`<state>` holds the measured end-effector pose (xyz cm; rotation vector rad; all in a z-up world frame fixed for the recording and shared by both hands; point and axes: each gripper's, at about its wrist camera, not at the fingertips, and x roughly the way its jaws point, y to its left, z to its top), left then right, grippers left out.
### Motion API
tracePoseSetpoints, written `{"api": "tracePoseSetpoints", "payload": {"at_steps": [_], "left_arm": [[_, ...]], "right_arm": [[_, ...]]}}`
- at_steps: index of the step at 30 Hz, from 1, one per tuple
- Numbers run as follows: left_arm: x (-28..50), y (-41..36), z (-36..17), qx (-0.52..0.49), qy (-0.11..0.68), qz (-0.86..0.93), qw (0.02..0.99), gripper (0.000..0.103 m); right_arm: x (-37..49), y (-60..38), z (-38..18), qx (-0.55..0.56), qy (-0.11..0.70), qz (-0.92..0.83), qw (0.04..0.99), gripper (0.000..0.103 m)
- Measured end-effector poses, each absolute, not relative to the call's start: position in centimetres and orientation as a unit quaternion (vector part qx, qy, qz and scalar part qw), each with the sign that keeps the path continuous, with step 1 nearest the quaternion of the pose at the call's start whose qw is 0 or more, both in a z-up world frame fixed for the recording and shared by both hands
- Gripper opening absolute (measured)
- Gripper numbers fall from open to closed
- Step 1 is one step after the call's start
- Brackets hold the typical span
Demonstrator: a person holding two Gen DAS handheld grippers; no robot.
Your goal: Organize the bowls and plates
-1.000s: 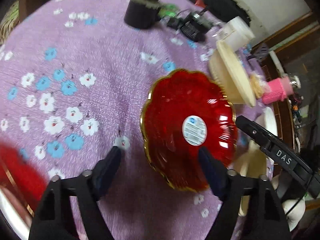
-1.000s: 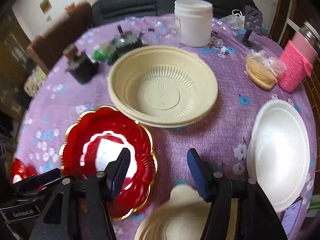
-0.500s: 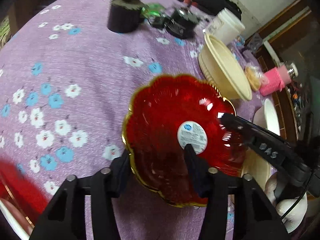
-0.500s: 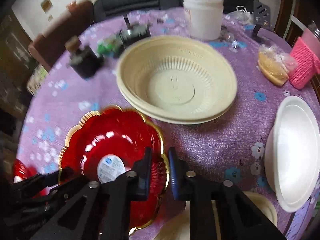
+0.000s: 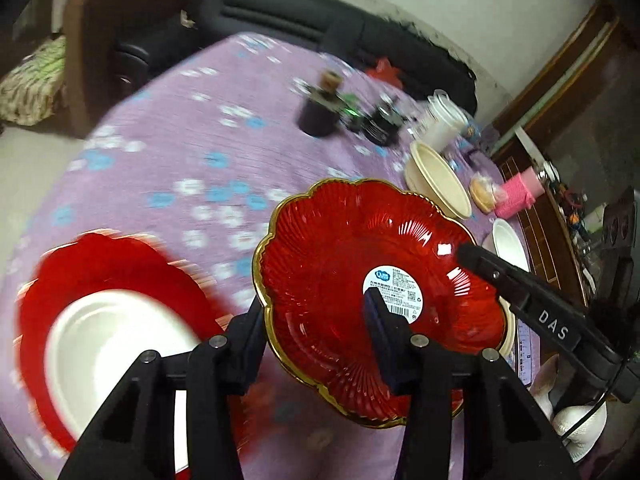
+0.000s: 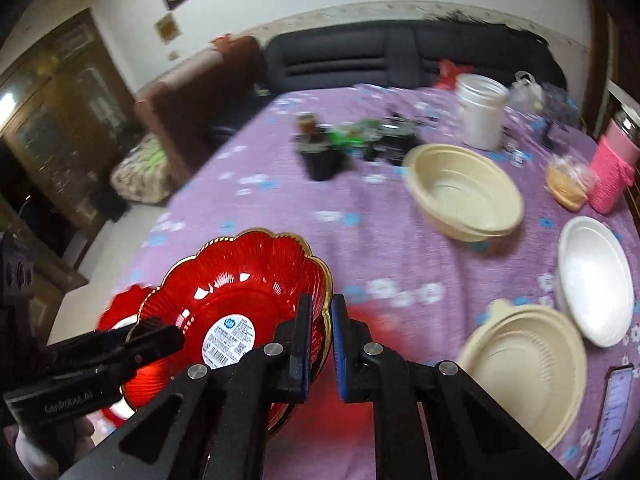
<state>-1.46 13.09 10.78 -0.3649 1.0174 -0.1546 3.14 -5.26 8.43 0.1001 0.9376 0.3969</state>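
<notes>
Both grippers, left gripper (image 5: 316,324) and right gripper (image 6: 320,344), clamp red dish (image 5: 360,264) aloft, angled downward.

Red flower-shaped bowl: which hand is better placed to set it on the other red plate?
Left, probably. Both grippers clamp the rim of the red bowl, but the left gripper holds the side next to the red plate; the right gripper holds the opposite edge.

Left of the left gripper's fingers (image 5: 374,320), a motion-blurred red plate holding a white dish (image 5: 108,344) is cut off by the frame's edge.
</notes>
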Motion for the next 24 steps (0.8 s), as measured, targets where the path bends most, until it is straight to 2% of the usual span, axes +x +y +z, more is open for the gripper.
{"api": "tracePoseSetpoints", "payload": {"at_steps": [5,11,24], "left_arm": [[-5.8,18.9,11.8,-0.183,0.457,-0.018,0.87,0.046],[-9.9,23.4,10.6,-0.19,0.45,0.027,0.872,0.046],[-11.6,25.7,6.0,-0.199,0.468,0.054,0.86,0.046]], "right_arm": [[0.5,0.9,8.5,0.036,0.44,0.242,0.864,0.011],[-1.3,6.4,6.3,0.028,0.454,0.282,0.845,0.011],[-3.1,9.5,2.7,0.007,0.468,0.275,0.84,0.012]]}}
